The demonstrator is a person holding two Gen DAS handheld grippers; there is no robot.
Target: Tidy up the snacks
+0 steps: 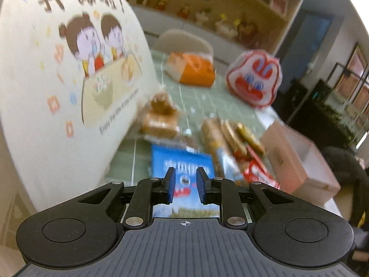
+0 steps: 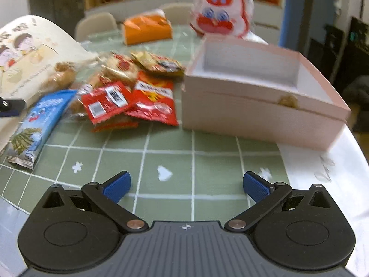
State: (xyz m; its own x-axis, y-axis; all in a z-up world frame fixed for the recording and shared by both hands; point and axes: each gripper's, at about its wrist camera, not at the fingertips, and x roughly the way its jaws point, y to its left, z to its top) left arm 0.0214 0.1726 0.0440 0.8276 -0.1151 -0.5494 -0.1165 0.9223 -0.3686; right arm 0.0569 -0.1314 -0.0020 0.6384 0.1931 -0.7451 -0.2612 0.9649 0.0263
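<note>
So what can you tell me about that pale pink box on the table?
The pink box is a shallow rectangular case, apparently card or thin board, pale pink outside and white inside. It stands open and looks empty, with a small gold clasp on its front wall. It rests level on the green checked tablecloth, right of the snack pile. A red packet lies close beside it; whether they touch is unclear.
</note>
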